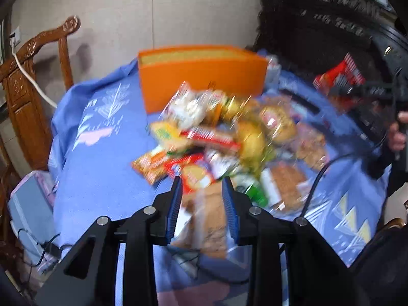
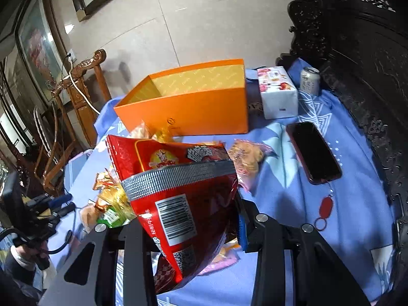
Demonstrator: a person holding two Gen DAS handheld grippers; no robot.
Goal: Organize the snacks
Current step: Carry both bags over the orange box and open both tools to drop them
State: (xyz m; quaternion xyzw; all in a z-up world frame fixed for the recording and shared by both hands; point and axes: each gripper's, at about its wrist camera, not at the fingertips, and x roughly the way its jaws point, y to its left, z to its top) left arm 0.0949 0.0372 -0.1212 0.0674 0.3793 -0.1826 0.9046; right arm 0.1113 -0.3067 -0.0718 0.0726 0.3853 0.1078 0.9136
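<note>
A light, crinkly red snack bag (image 2: 178, 199) is pinched in the right gripper (image 2: 188, 219), near the orange box (image 2: 193, 107). A soft clear-wrapped pastry (image 1: 206, 219), blurred, seems clamped in the left gripper (image 1: 202, 186); edges grip best.

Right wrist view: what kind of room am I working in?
Likely a home living or dining room: carved wooden chair, framed pictures on a tiled wall, and a table under a blue patterned cloth.
</note>
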